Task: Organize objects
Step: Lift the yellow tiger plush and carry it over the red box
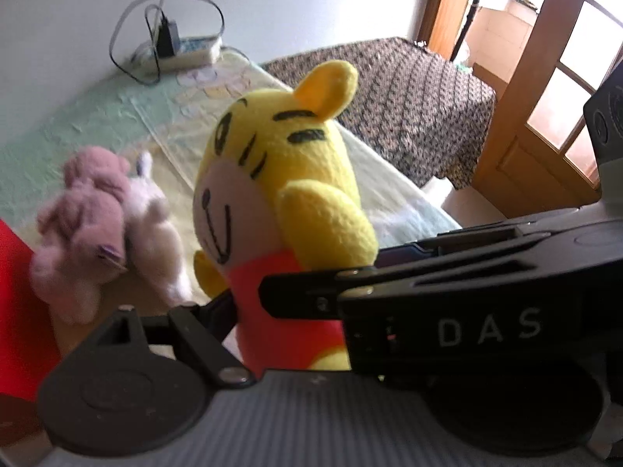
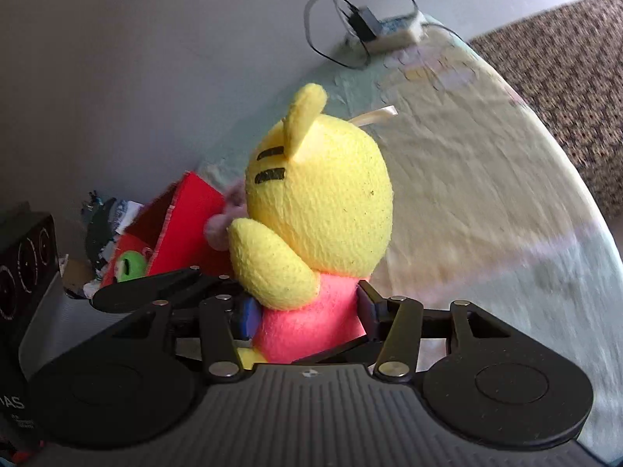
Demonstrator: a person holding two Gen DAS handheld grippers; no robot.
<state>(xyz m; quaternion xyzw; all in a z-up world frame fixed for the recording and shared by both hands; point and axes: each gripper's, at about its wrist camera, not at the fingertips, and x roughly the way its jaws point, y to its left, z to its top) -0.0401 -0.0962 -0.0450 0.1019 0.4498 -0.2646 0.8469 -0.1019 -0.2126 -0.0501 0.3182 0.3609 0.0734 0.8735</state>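
Note:
A yellow tiger plush (image 1: 280, 179) in a pink-red shirt stands between both grippers. In the left wrist view its face points left, and my left gripper (image 1: 249, 303) is closed on its shirt, with the other gripper's black body crossing in from the right. In the right wrist view I see the plush's back (image 2: 319, 202), and my right gripper (image 2: 307, 315) is shut on its pink shirt (image 2: 307, 323). A pink plush (image 1: 81, 225) and a white plush (image 1: 155, 229) lie together on the bed to the left. A red box (image 2: 187, 229) stands at the left.
A pale green and cream bedspread (image 2: 486, 179) covers the bed. A white power strip (image 1: 187, 48) with a black charger and looped cables lies by the wall. A patterned dark blanket (image 1: 412, 97) and a wooden glass door (image 1: 553, 89) are at right. A green toy (image 2: 130, 266) lies in the box.

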